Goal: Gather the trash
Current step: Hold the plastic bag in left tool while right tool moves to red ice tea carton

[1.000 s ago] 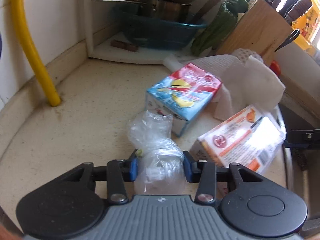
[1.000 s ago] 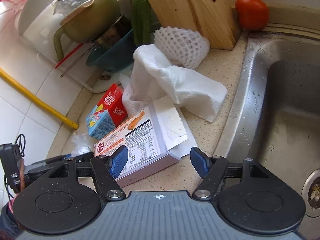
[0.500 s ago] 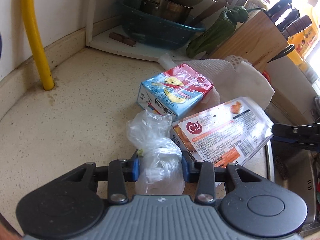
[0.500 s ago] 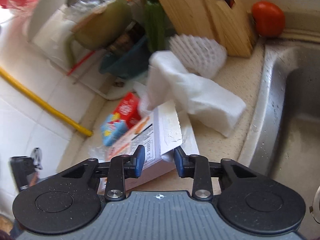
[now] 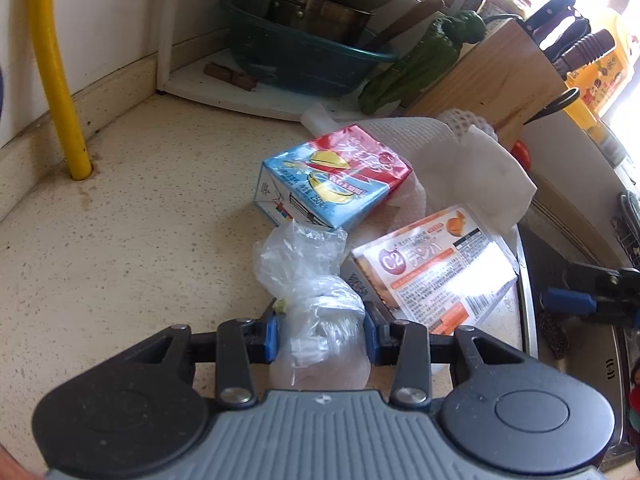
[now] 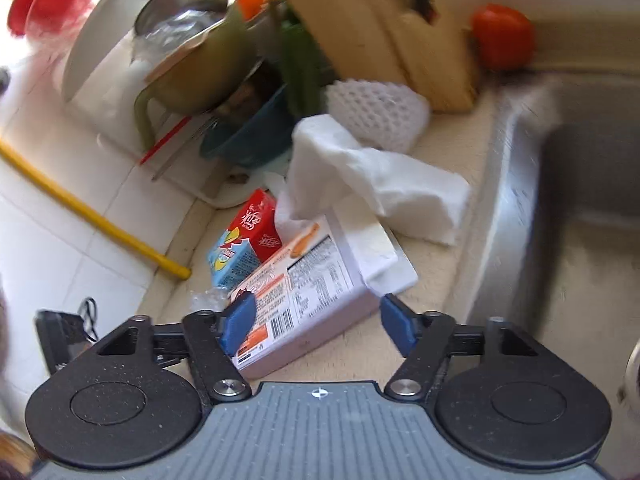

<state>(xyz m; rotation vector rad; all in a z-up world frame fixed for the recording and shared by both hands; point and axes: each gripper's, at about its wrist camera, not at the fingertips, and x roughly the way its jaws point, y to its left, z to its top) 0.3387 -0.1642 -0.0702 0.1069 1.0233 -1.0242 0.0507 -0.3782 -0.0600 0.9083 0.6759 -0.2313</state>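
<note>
My left gripper [image 5: 320, 332] is shut on a crumpled clear plastic bag [image 5: 310, 280] just above the speckled counter. Ahead of it lie a blue and red juice carton [image 5: 332, 178], an orange and white flat box [image 5: 436, 268] and a white paper towel [image 5: 476, 172]. My right gripper [image 6: 316, 326] is open, its fingers on either side of the near end of the flat box [image 6: 304, 292]. The carton [image 6: 244, 240], the paper towel [image 6: 376, 184] and a white foam fruit net [image 6: 376, 110] lie beyond it.
A steel sink [image 6: 568, 216] is right of the trash. A knife block [image 6: 384, 28], a tomato [image 6: 502, 36], a dish rack with pots and a teal bowl [image 5: 296, 52], green peppers [image 5: 416, 60] and a yellow pipe [image 5: 56, 80] line the back.
My right gripper closed on the flat box's end half a second ago and has opened wide again. The left gripper keeps its hold on the bag and has drawn back slightly.
</note>
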